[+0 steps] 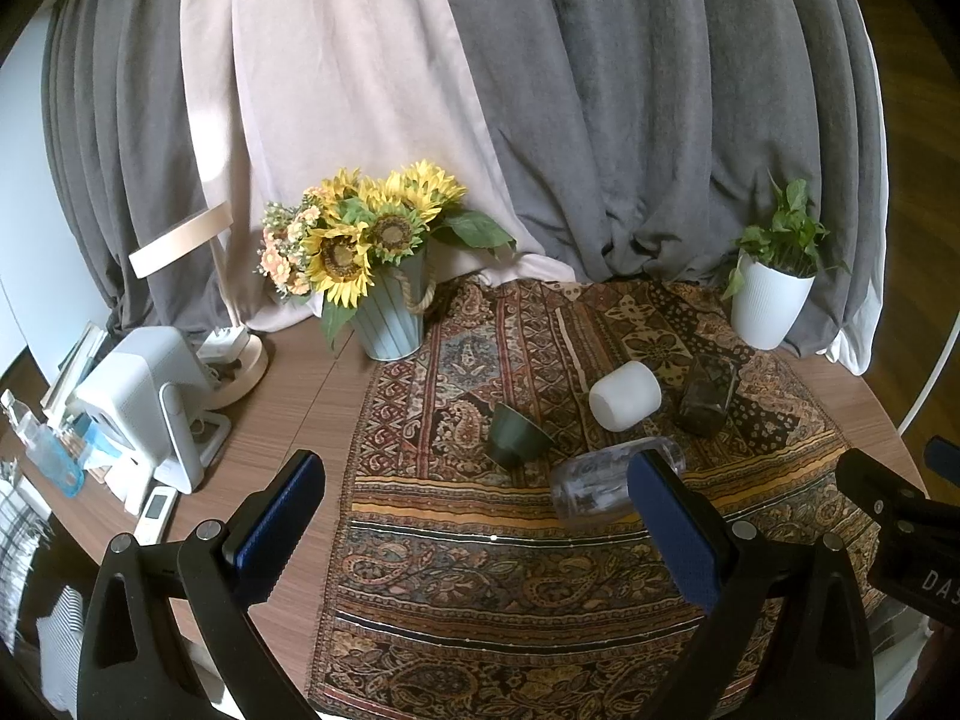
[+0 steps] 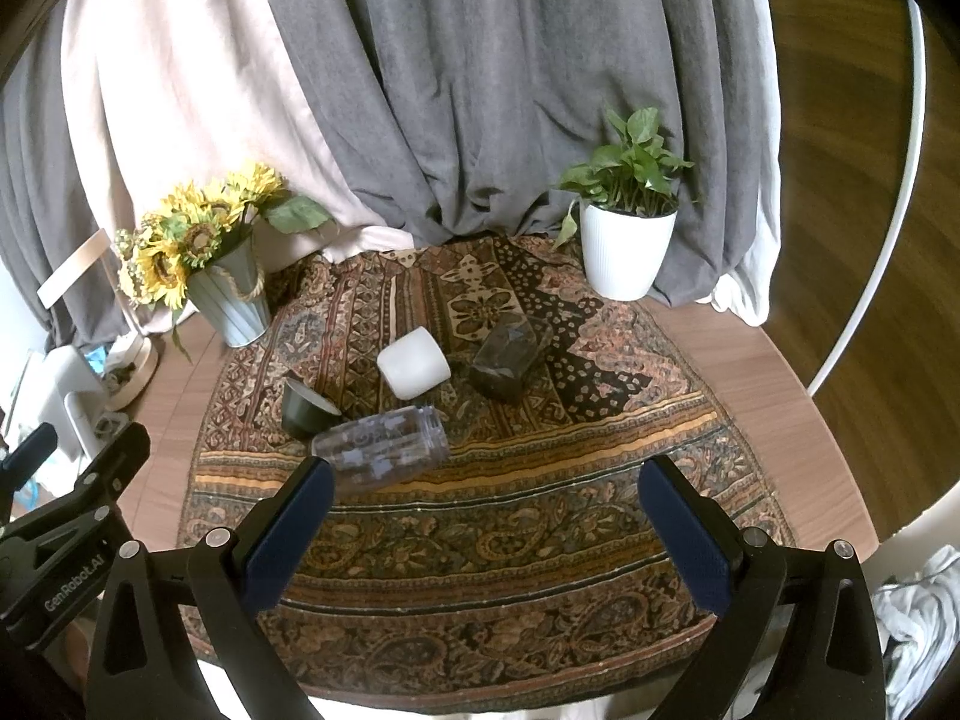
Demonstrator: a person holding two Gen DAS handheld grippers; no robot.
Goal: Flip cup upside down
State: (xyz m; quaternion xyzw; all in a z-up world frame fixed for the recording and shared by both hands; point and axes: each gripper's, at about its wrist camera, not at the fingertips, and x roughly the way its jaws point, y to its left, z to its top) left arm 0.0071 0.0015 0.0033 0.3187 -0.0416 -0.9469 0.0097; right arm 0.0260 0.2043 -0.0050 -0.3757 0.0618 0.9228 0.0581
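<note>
Both tongs, left (image 1: 474, 531) and right (image 2: 486, 531), gape empty, the left's finger (image 1: 675, 534) hiding part of the toppled clear cup (image 1: 600, 480)

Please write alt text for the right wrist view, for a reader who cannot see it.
Four cups lie on their sides on a patterned cloth: a clear cup nearest, a green cup, a white cup and a dark glass. The open right gripper hovers before them, holding nothing. Sunflowers and a potted plant stand behind.

Black plastic tongs (image 1: 477, 480), blue ribbed pads (image 2: 294, 534), silver screws, white "GenRobot.AI" lettering
</note>
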